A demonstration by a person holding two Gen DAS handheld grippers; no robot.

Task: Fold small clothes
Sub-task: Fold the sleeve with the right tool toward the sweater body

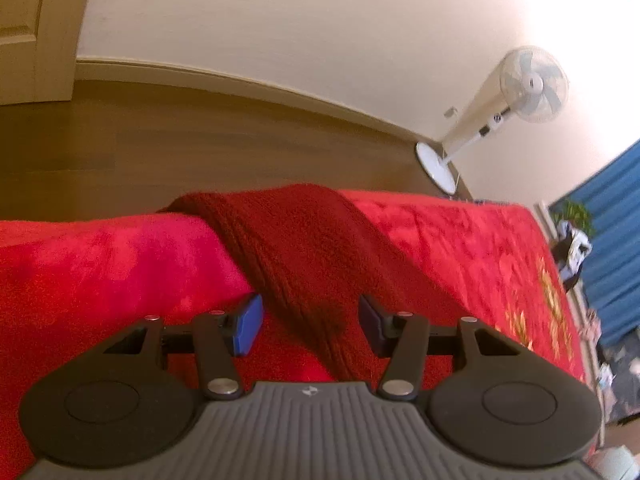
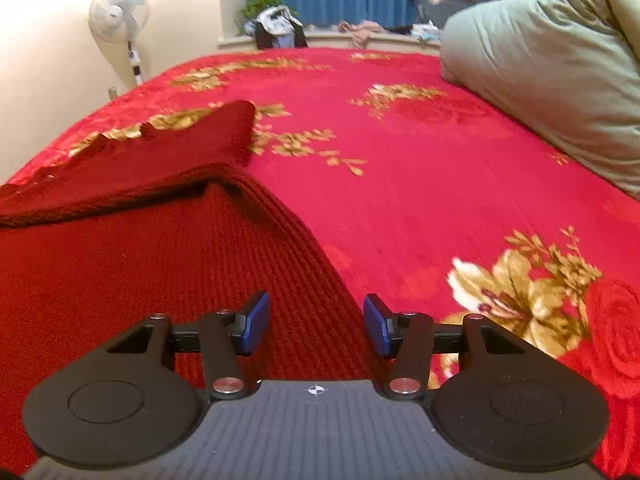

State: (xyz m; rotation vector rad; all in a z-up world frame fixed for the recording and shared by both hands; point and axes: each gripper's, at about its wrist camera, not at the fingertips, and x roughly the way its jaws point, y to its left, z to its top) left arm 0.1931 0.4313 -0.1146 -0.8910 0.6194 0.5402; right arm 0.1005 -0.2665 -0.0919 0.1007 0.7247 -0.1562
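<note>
The dark red ribbed knit garment lies on the red floral plush blanket, toward ten o'clock. The left gripper and right gripper hover over it, jaws spread, pinching nothing.

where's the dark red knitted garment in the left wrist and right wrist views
Left wrist view: the dark red knitted garment runs up the centre, from between the open left gripper fingers to the bed's far edge.
Right wrist view: it fills the left half, a folded flap on top; its right edge passes between the open right gripper fingers.
Shared landmark: the white standing fan, upper right in the left view, upper left in the right view.
</note>
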